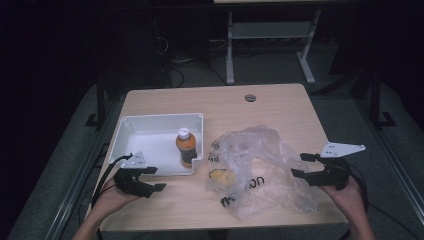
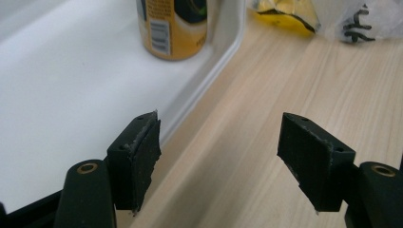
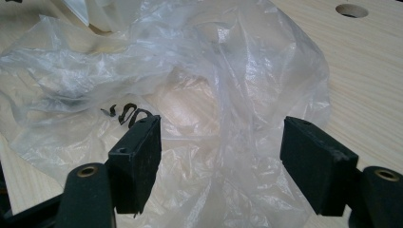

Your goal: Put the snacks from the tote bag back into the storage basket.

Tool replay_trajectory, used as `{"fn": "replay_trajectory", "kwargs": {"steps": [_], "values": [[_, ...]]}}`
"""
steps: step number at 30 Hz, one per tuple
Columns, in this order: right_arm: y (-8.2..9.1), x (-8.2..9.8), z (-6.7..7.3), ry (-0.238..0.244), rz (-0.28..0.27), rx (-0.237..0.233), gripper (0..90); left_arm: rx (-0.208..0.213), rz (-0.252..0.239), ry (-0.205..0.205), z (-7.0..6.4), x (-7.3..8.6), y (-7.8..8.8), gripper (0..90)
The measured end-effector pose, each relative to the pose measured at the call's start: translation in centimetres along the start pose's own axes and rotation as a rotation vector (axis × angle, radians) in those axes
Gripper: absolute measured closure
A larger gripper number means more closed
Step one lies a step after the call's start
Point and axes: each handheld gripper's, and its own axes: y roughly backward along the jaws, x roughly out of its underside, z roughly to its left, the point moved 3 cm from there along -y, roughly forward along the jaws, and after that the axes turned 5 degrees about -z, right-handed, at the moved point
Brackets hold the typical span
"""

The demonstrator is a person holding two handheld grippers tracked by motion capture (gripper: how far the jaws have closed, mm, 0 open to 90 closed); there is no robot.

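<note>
An orange bottle [image 1: 184, 146] with a white cap stands upright in the near right corner of a white tray [image 1: 131, 126]. Its lower body [image 2: 172, 28] shows beyond my left gripper [image 2: 218, 156], which is open and empty over the tray's rim [image 2: 216, 66]. That left gripper [image 1: 152, 178] hovers at the tray's near edge. A crumpled clear plastic bag [image 1: 260, 167] with black lettering lies at the table's middle right, a yellow packet [image 1: 221, 175] at its left end. My right gripper [image 1: 300, 165] is open at the bag's right side, the bag [image 3: 190, 95] spread before its jaws.
The wooden table [image 1: 280, 107] has a round cable hole [image 1: 250, 97] near its far edge. Bare wood lies between the tray and the front edge. Beyond the table stand the white legs of another desk [image 1: 230, 45] on a dark floor.
</note>
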Motion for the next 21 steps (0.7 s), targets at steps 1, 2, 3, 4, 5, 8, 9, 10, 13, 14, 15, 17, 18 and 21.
{"fn": "replay_trajectory", "kwargs": {"steps": [1, 2, 3, 4, 5, 8, 9, 10, 13, 14, 15, 17, 18, 21], "values": [[0.0, 0.0, 0.0, -0.002, 0.000, 0.000, 29.6, 0.000, 0.007, -0.008, 0.0, 0.1, 0.1, 30.2], [0.0, 0.0, 0.0, -0.003, 0.001, -0.001, 29.7, 0.000, 0.000, -0.005, -0.1, 0.2, 0.1, 30.2], [-0.1, 0.0, 0.0, -0.001, 0.003, 0.000, 29.6, 0.001, 0.002, -0.005, -0.1, 0.3, 0.1, 30.2], [-0.1, 0.0, 0.0, 0.001, 0.004, -0.001, 29.6, -0.002, -0.003, -0.007, -0.2, 0.4, 0.2, 30.2], [-0.1, 0.0, 0.0, 0.001, 0.004, -0.002, 29.6, 0.000, -0.015, 0.004, -0.3, 0.5, 0.1, 30.2], [-0.1, 0.0, 0.0, -0.002, 0.003, 0.000, 29.6, -0.007, -0.026, 0.001, -0.5, 0.8, 0.2, 30.3], [-0.1, 0.0, 0.0, -0.003, 0.003, 0.000, 29.6, -0.009, -0.036, 0.005, -0.5, 0.9, 0.1, 30.3], [-0.1, 0.1, 0.0, -0.002, 0.003, 0.000, 29.6, -0.010, -0.039, 0.007, -0.5, 1.0, 0.1, 30.3], [0.0, 0.1, -0.1, -0.004, 0.004, 0.002, 29.6, -0.016, -0.045, 0.013, -0.6, 1.4, -0.2, 30.3], [0.1, 0.1, 0.0, -0.004, 0.003, 0.002, 29.6, -0.014, -0.050, 0.015, -0.7, 1.5, -0.2, 30.3], [0.1, 0.2, -0.1, -0.002, 0.001, 0.002, 29.6, -0.014, -0.054, 0.021, -0.8, 1.6, -0.3, 30.3], [0.1, 0.2, -0.1, -0.007, 0.002, 0.004, 29.6, -0.016, -0.057, 0.012, -0.9, 1.7, -0.3, 30.2], [0.1, 0.2, -0.1, -0.006, 0.003, 0.004, 29.6, -0.013, -0.074, 0.026, -1.1, 1.8, -0.4, 30.2], [0.1, 0.2, -0.1, -0.005, 0.004, 0.003, 29.6, -0.006, -0.108, 0.051, -1.3, 2.0, -0.4, 29.5]]}}
